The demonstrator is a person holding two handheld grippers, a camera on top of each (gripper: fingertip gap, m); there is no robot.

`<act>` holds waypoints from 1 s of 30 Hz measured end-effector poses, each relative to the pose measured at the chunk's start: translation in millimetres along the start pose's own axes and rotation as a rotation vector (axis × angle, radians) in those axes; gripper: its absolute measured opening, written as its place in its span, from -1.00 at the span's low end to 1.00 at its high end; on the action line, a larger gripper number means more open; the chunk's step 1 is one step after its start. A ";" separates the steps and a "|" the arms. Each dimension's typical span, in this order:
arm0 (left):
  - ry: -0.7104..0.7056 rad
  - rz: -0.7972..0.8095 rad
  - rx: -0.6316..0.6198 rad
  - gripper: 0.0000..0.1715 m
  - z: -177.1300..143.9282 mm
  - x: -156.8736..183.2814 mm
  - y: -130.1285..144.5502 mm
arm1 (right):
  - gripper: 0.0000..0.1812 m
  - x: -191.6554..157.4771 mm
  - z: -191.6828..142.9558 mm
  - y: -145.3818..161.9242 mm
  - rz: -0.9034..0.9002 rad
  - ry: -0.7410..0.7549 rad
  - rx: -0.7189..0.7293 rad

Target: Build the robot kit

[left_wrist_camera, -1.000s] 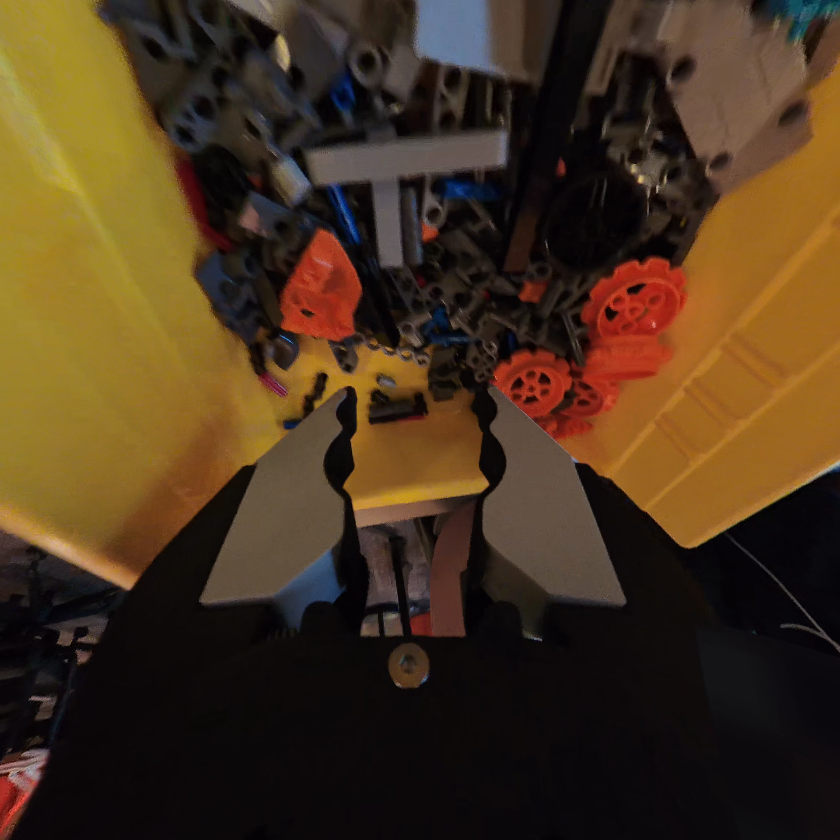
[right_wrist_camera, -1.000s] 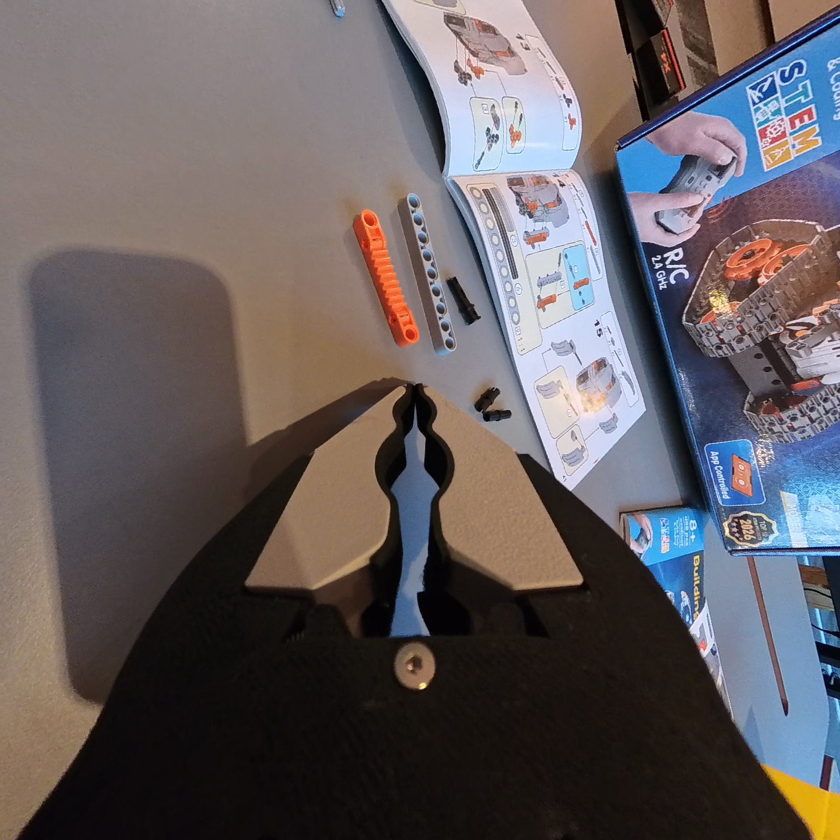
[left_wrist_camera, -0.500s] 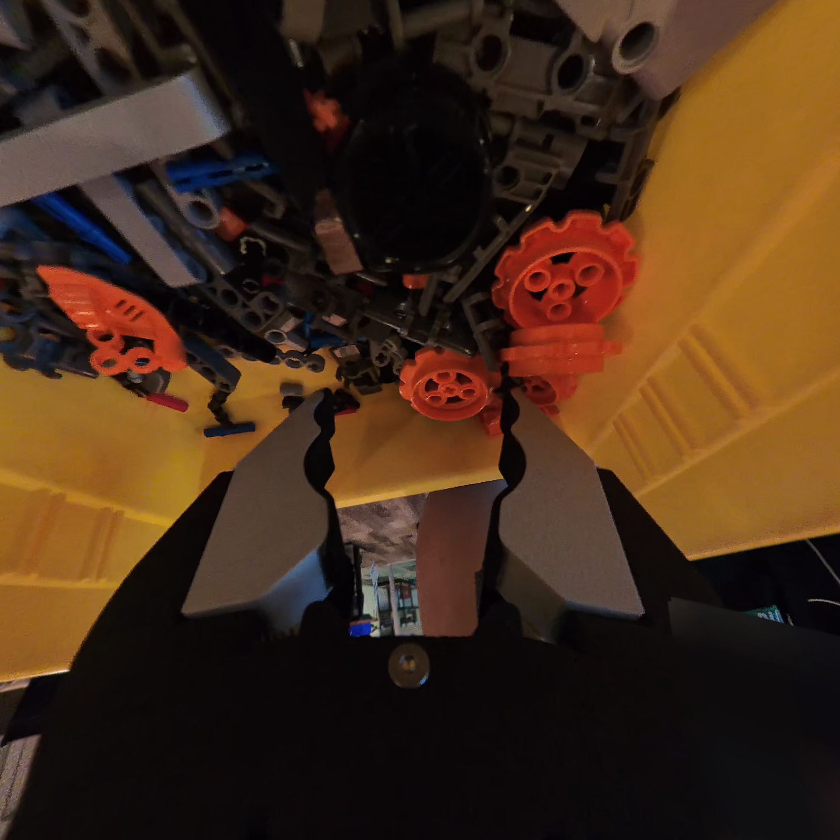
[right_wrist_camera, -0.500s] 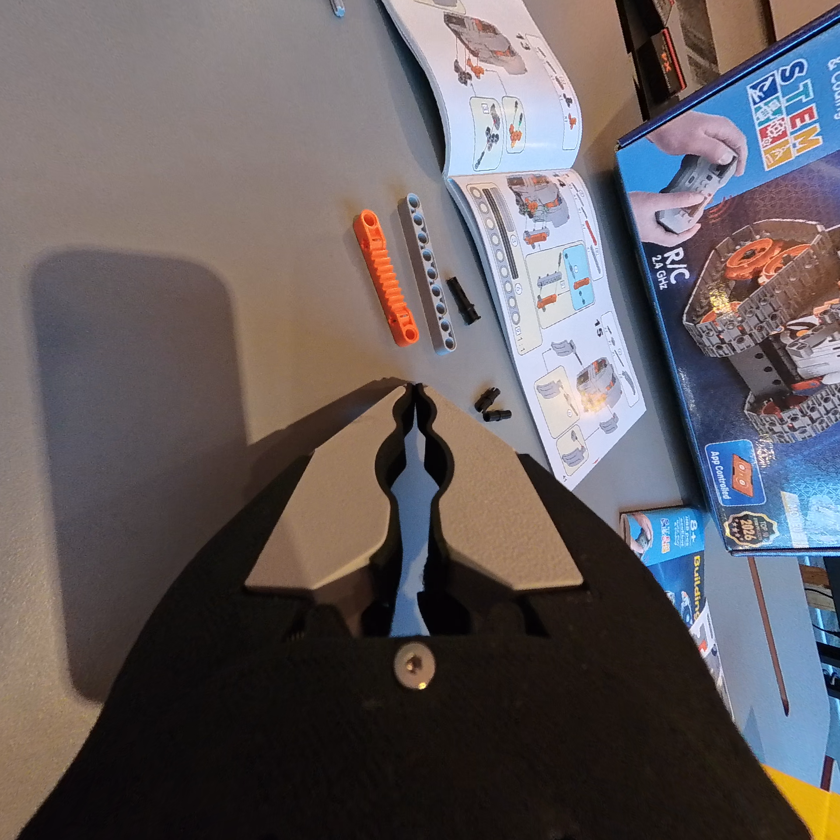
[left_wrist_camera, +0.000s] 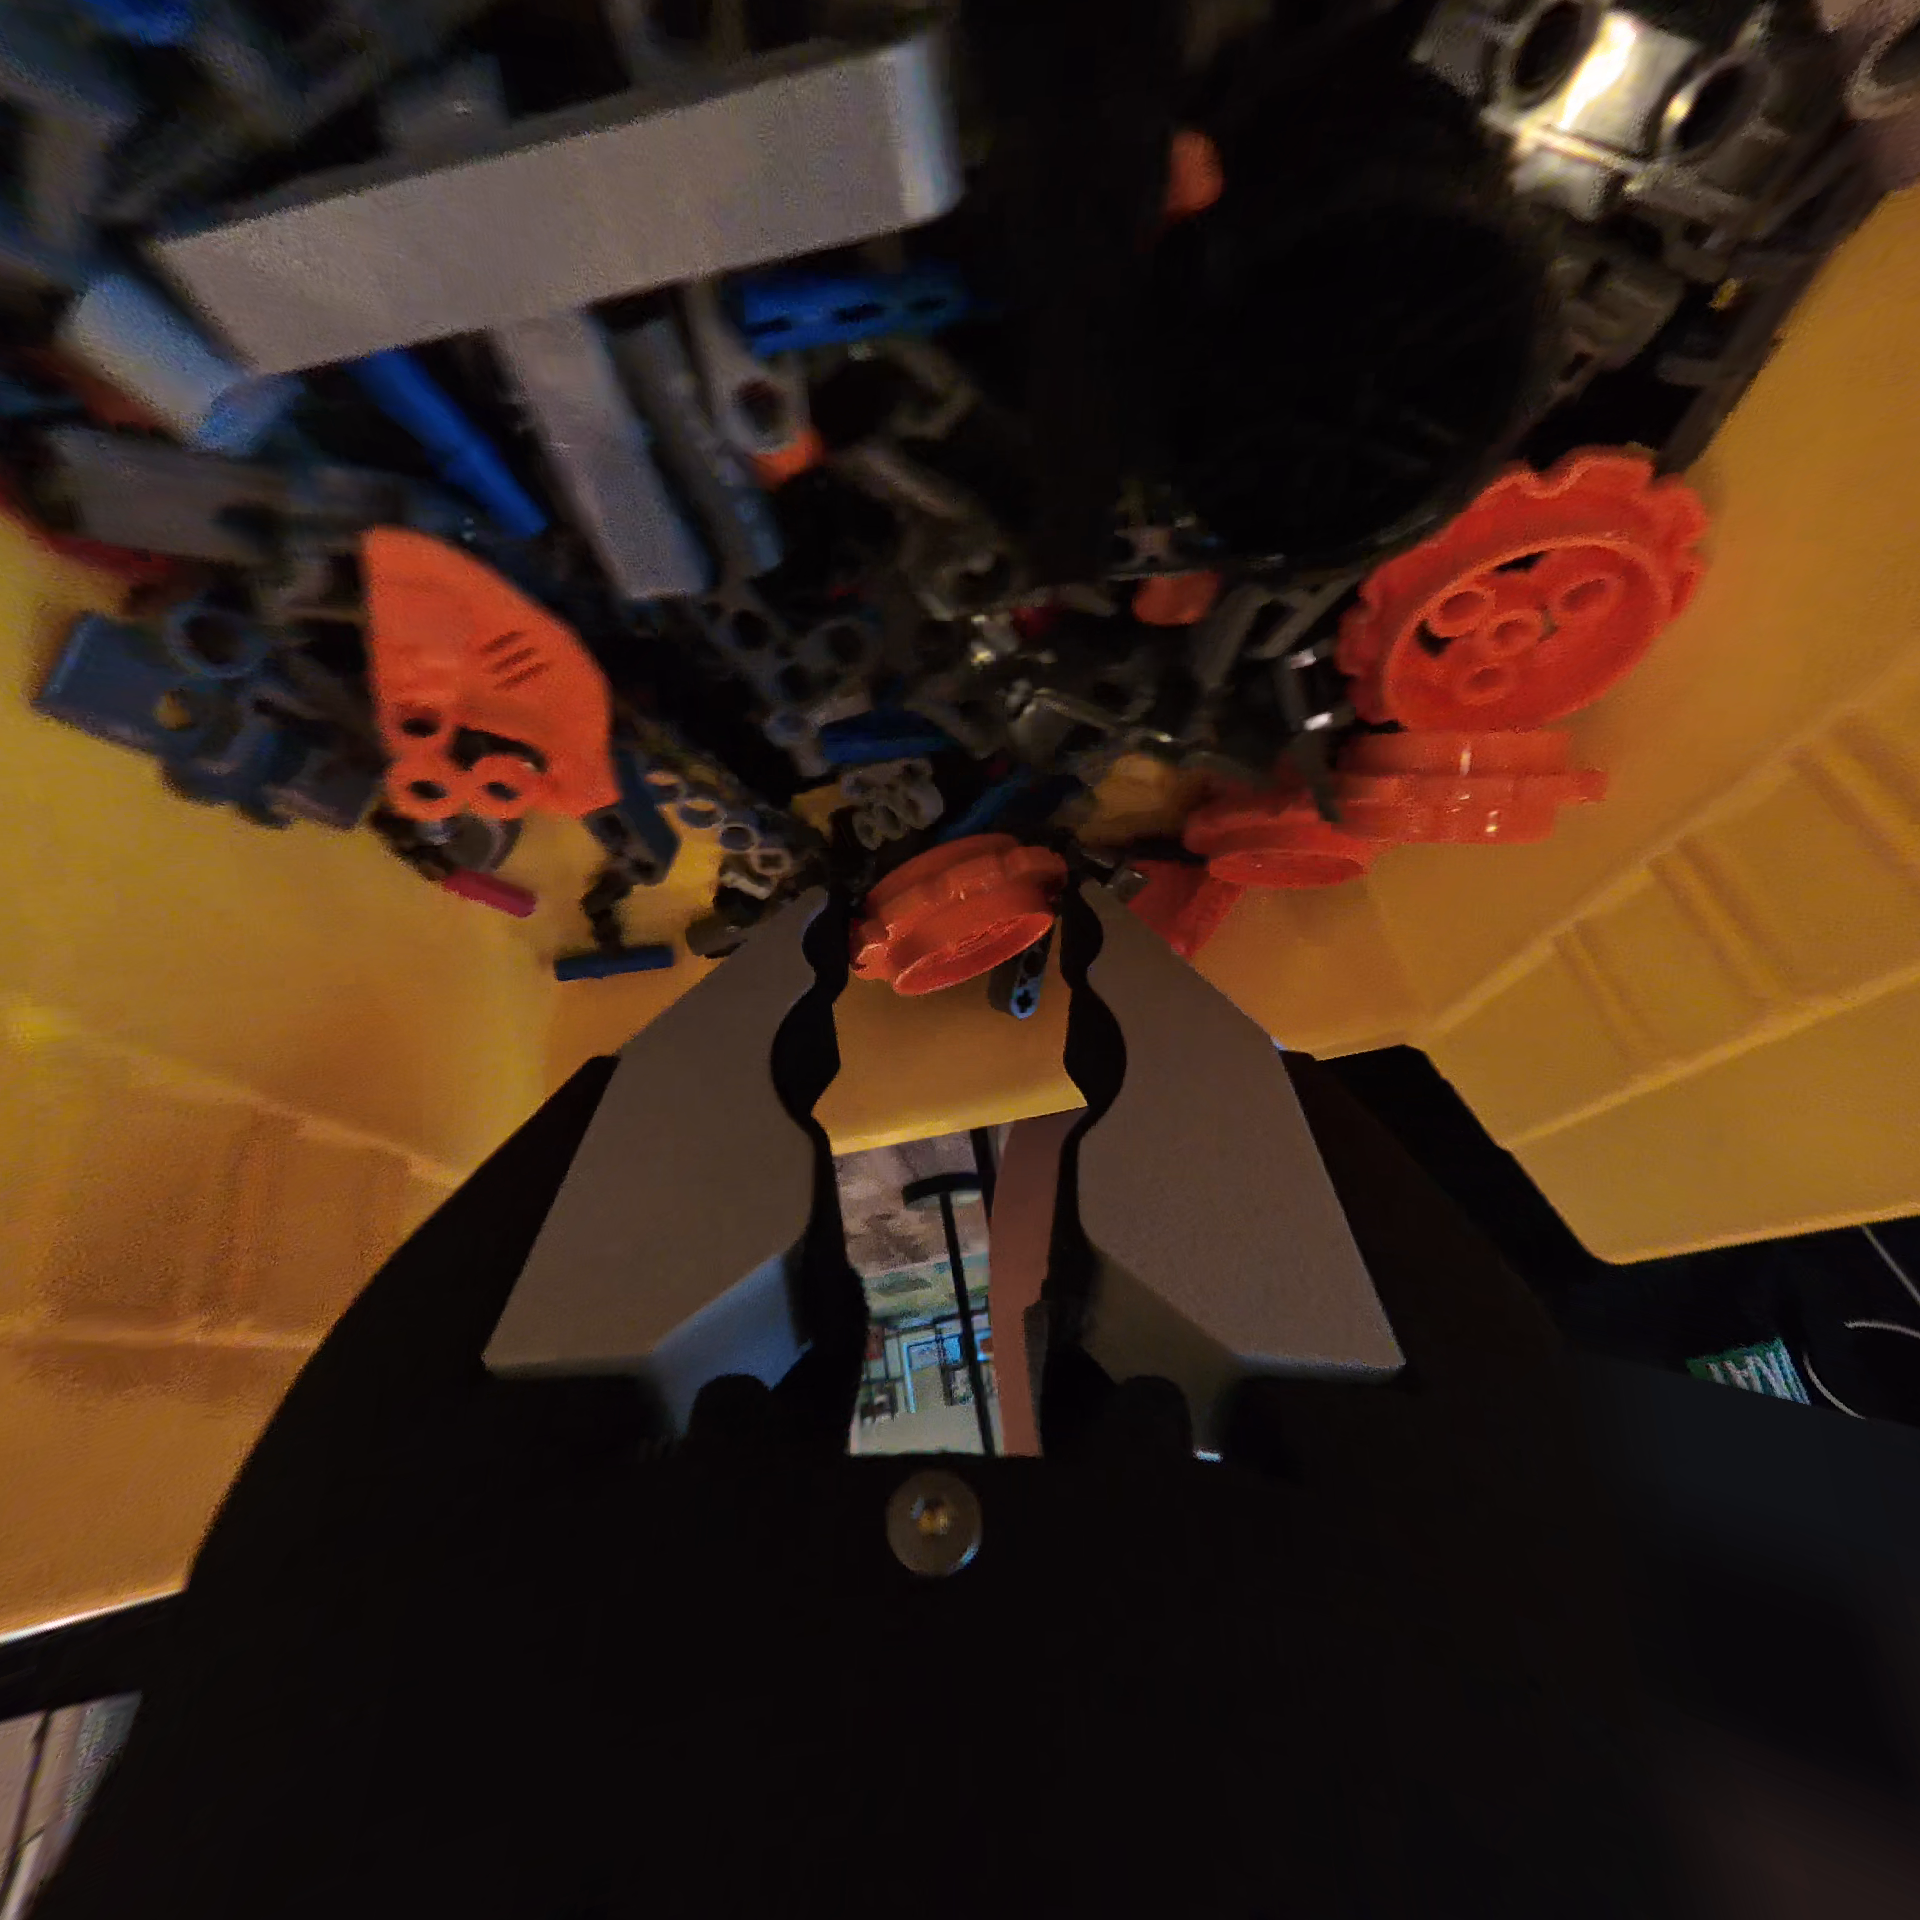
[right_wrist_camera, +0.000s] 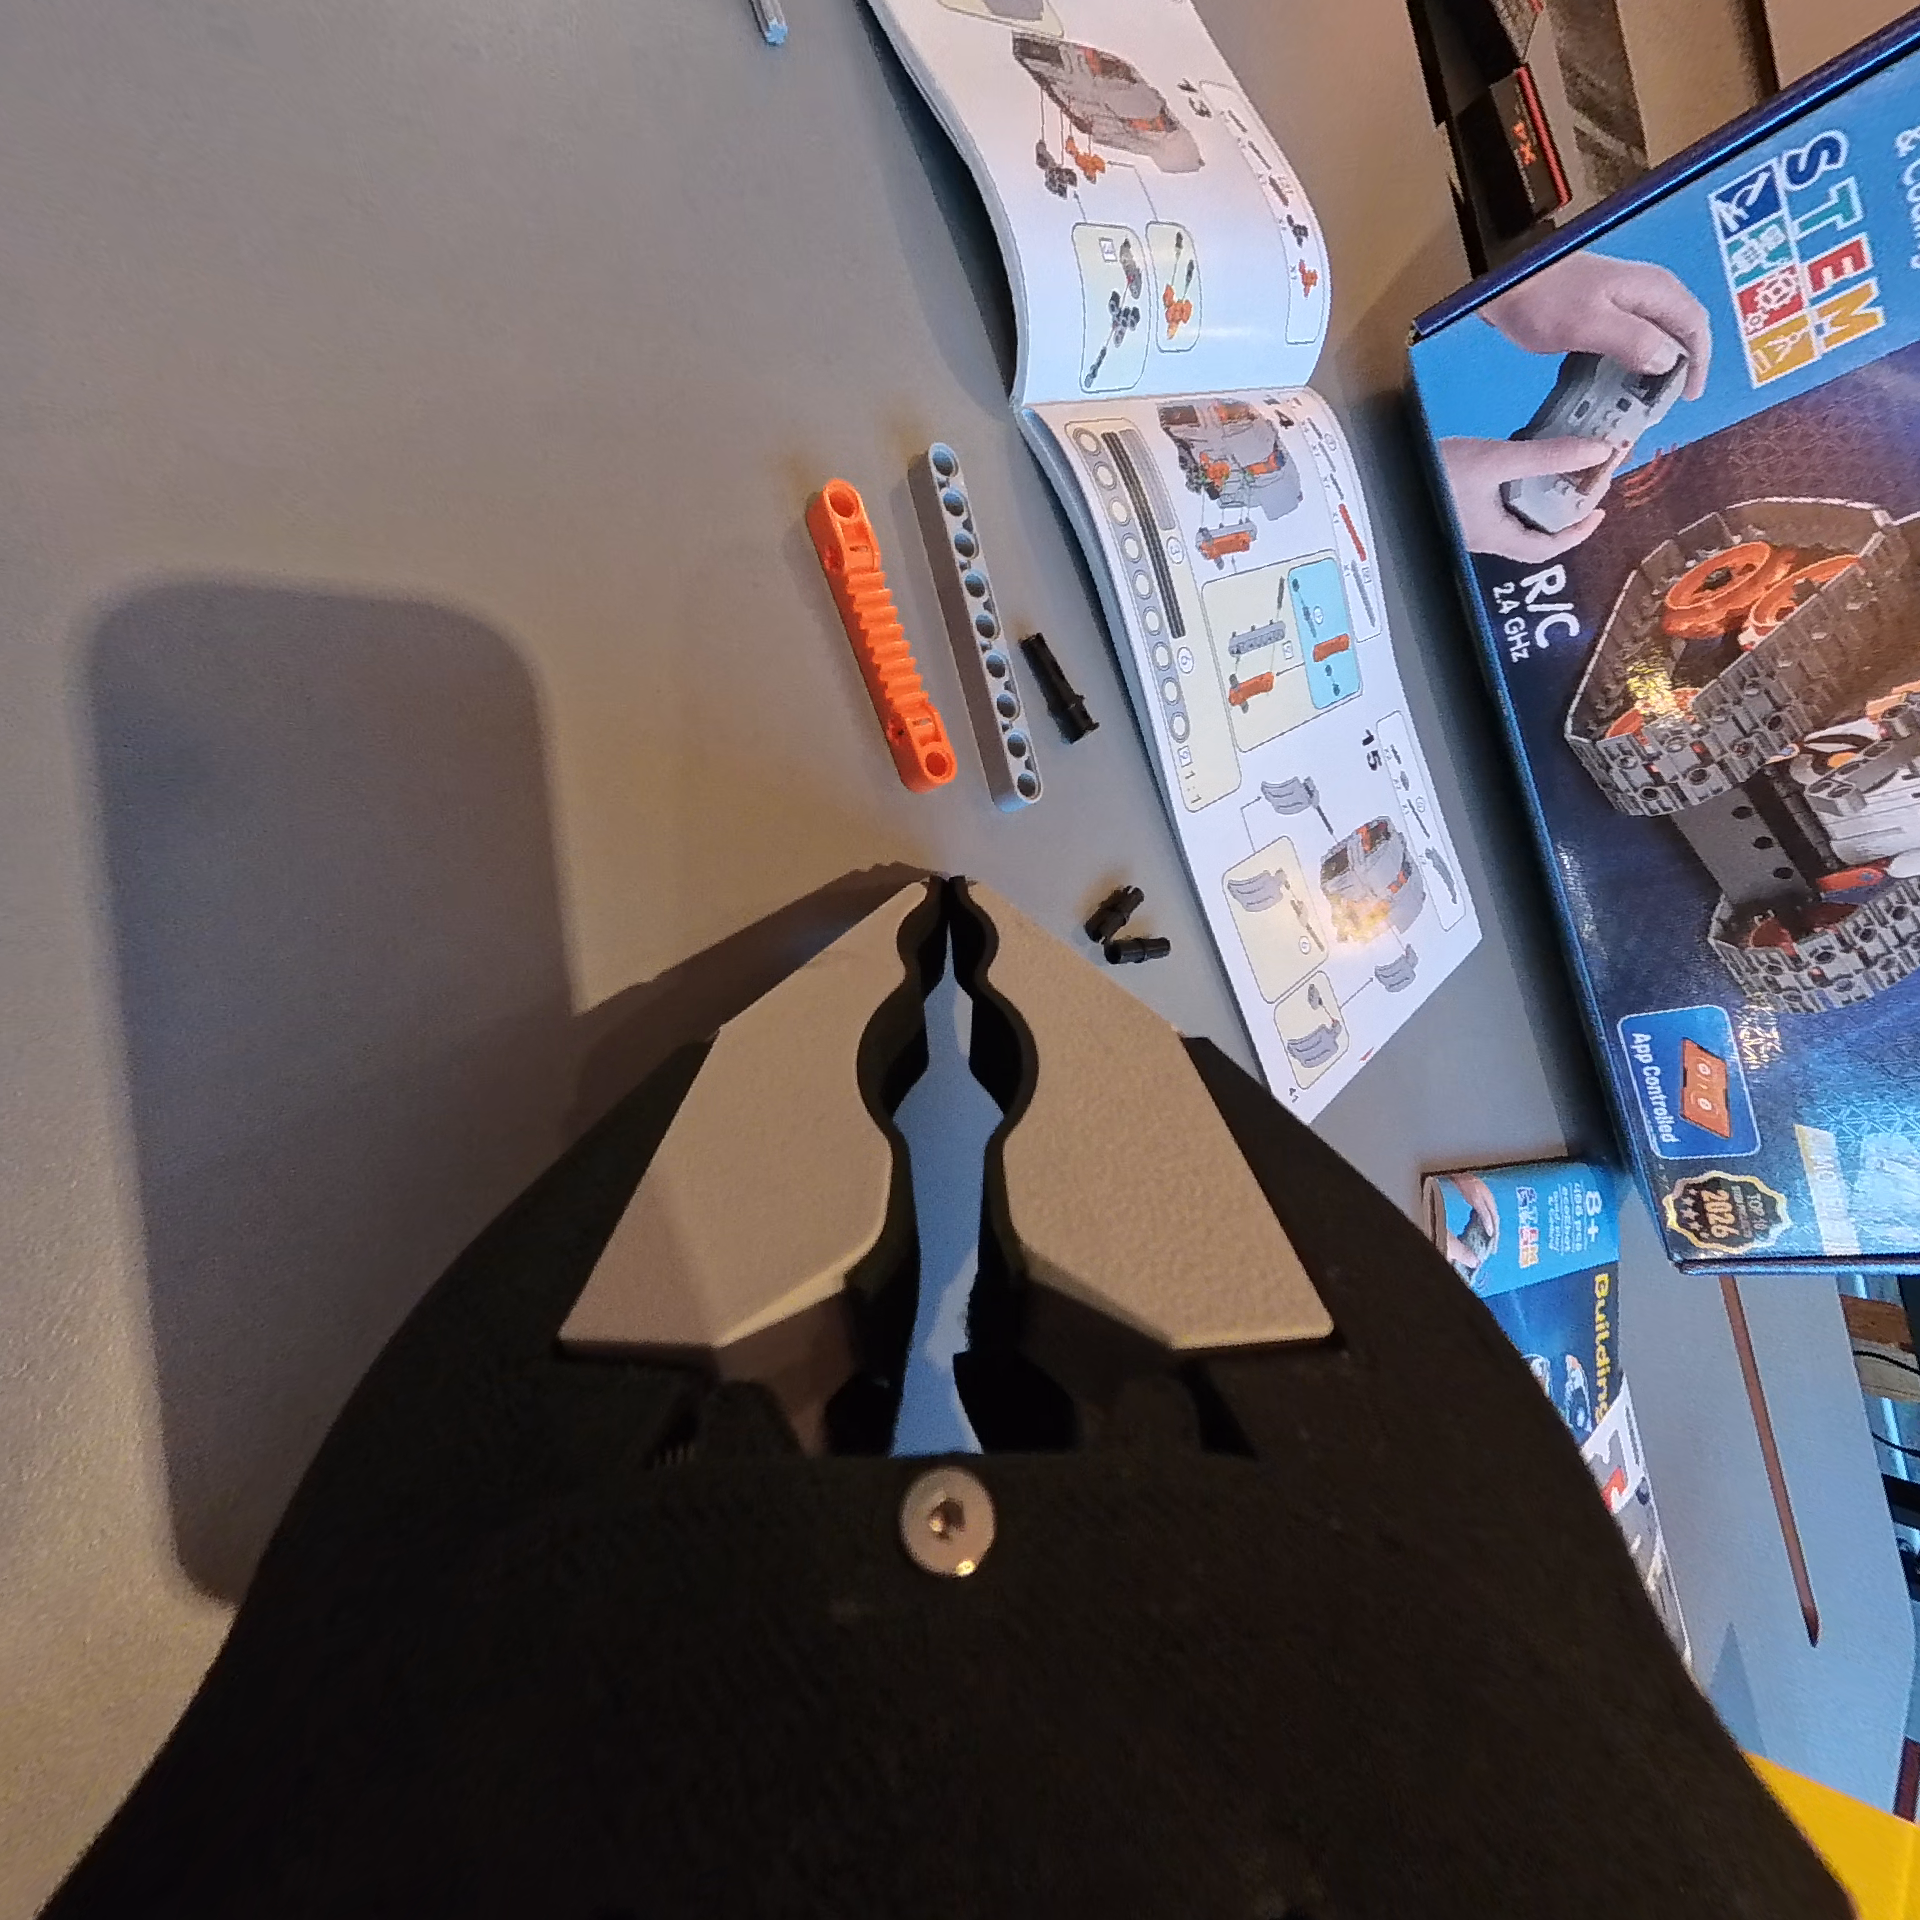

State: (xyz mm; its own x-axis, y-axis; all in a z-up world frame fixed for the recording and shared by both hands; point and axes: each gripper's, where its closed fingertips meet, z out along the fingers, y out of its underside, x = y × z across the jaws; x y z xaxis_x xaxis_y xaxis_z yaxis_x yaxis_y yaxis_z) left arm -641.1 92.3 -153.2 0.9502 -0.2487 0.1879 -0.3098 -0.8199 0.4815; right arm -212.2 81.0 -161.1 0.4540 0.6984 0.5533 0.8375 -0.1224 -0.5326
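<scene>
Reaching into the yellow bin (left_wrist_camera: 1558,1039), the left tool (left_wrist_camera: 948,935) is sitting released, its fingers bracketing a small orange wheel (left_wrist_camera: 951,914) at the near edge of the parts pile; contact is unclear. The right tool (right_wrist_camera: 951,888) is hanging clenched and empty over the grey table (right_wrist_camera: 416,312), near an orange rack (right_wrist_camera: 881,634), grey beam (right_wrist_camera: 977,623) and black pins (right_wrist_camera: 1127,930), with the booklet (right_wrist_camera: 1226,520) to their right.
</scene>
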 end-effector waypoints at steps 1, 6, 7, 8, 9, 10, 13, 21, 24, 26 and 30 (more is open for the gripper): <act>0.008 -0.008 0.018 -0.57 -2.0 -4.1 -0.1 | -1.00 0.1 0.0 0.0 0.001 0.000 0.000; 0.040 -0.070 0.128 -0.57 -13.7 -25.6 -1.0 | -1.00 0.7 0.8 -0.3 0.008 0.000 0.003; 0.040 -0.082 0.150 -0.57 -16.2 -29.6 -1.0 | -1.00 0.8 1.0 -0.4 0.009 0.000 0.003; 0.057 -0.084 0.174 -0.57 -18.9 -30.0 -2.2 | -1.00 0.9 1.2 -0.5 0.010 0.001 0.004; 0.068 -0.078 0.198 -0.57 -21.4 -29.1 -4.0 | -1.00 1.0 1.3 -0.5 0.011 0.001 0.004; 0.061 -0.084 0.216 -0.57 -23.5 -30.6 -5.2 | -1.00 1.1 1.4 -0.6 0.012 0.001 0.004; 0.053 -0.132 0.239 -0.41 -27.5 -30.2 -6.7 | -1.00 1.4 1.7 -0.7 0.017 0.000 0.006; 0.032 -0.018 0.010 -0.27 1.0 4.4 12.3 | -1.00 1.8 2.1 -0.8 0.018 0.002 0.006; -0.020 -0.028 -0.089 -0.35 9.1 2.3 10.4 | -1.00 1.7 2.0 -0.6 0.018 0.002 0.006; -0.047 -0.025 -0.130 -0.43 12.6 1.5 11.0 | -1.00 1.7 1.8 -0.5 0.015 0.003 0.004; -0.082 -0.024 -0.170 -0.58 14.8 -0.8 13.1 | -1.00 1.5 1.4 -0.3 0.014 0.001 0.004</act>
State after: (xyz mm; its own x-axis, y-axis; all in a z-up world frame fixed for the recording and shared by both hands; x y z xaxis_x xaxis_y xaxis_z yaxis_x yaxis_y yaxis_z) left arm -645.5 74.2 -159.8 0.9549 -0.2768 0.1072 -0.2814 -0.7292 0.6238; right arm -212.2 83.1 -161.1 0.4663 0.6960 0.5461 0.8295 -0.1294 -0.5433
